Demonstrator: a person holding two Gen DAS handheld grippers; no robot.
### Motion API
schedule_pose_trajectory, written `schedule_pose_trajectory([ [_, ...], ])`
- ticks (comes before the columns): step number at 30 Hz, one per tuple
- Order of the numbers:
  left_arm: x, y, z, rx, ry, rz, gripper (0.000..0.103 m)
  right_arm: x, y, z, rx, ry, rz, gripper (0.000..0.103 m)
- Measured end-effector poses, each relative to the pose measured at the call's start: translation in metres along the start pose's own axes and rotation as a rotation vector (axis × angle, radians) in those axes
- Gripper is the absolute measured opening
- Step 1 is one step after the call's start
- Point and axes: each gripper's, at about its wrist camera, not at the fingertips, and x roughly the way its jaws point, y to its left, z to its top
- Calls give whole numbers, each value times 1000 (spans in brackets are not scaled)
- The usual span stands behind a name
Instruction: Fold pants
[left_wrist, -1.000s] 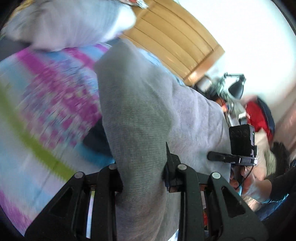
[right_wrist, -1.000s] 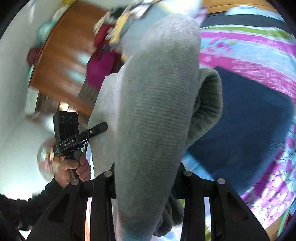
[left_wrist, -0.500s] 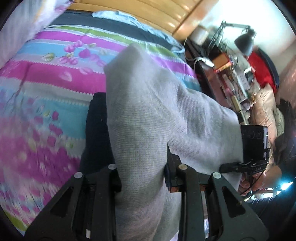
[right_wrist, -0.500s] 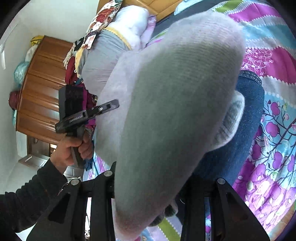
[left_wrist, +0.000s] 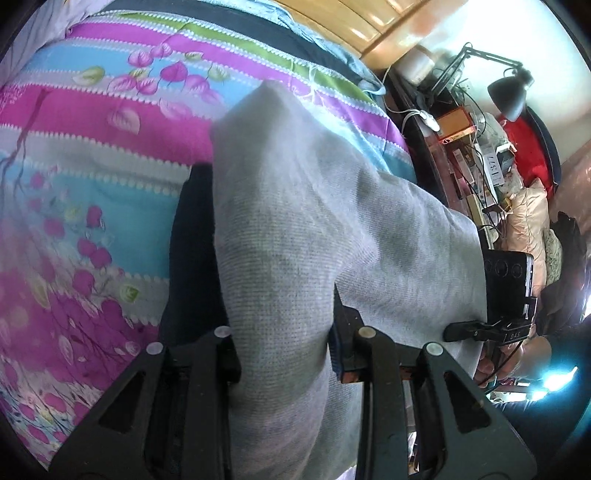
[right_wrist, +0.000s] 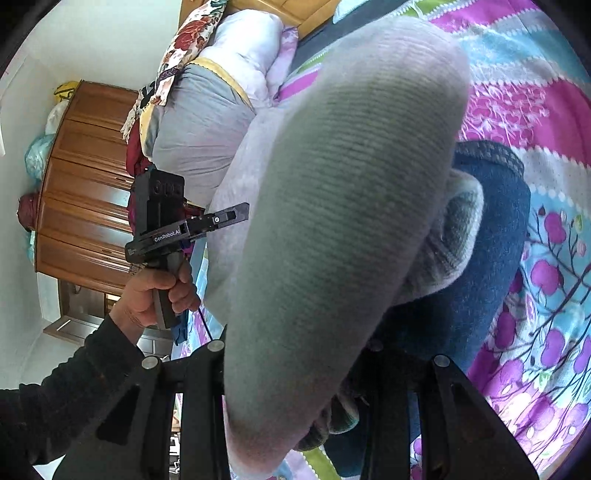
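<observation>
The grey knit pants (left_wrist: 295, 240) hang bunched between both claws above dark blue jeans (right_wrist: 480, 295) lying on the floral bedspread (left_wrist: 92, 155). The left claw (left_wrist: 284, 347) and the right claw (right_wrist: 295, 369) each clamp a thick fold. The cloth stretches left to right between them, its free length running to the far side, neither hand nearer.

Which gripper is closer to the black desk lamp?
The right gripper. In the left wrist view it sits on the same side as the black desk lamp, while the left gripper sits over by the brown wooden wardrobe.
</observation>
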Motion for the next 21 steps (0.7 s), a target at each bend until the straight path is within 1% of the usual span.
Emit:
schedule_pose_trajectory([
  [3,9,9,-2,-19,-5,-2,32,6,-7,0,5,-5,-15,40],
  [5,22,14,-1,-13,13,35,36,11,-16,2,5,5,-30,39],
  [7,37,15,-2,5,30,79,43,16,-30,3,22,14,-42,39],
  [8,43,17,-4,-3,27,86,44,18,-36,3,26,19,-49,39],
  [10,48,15,-7,8,4,109,50,19,-42,2,17,23,-60,38],
  [11,47,14,-8,5,-12,119,51,20,-41,2,12,27,-59,39],
  [13,43,10,-11,-1,-41,153,57,19,-33,6,-36,33,-94,50],
  [14,40,6,-13,7,-50,197,59,18,-28,8,-64,36,-117,53],
  [15,37,0,-15,3,-61,251,63,16,-20,9,-97,35,-152,60],
  [17,31,-8,-18,-33,-78,303,65,8,-6,10,-151,26,-213,71],
  [18,29,-13,-20,-48,-83,348,66,1,0,9,-170,14,-237,77],
  [19,26,-17,-23,-59,-91,389,71,-8,8,8,-191,0,-264,80],
  [21,17,-29,-29,-64,-124,480,80,-24,24,3,-240,-22,-320,81],
])
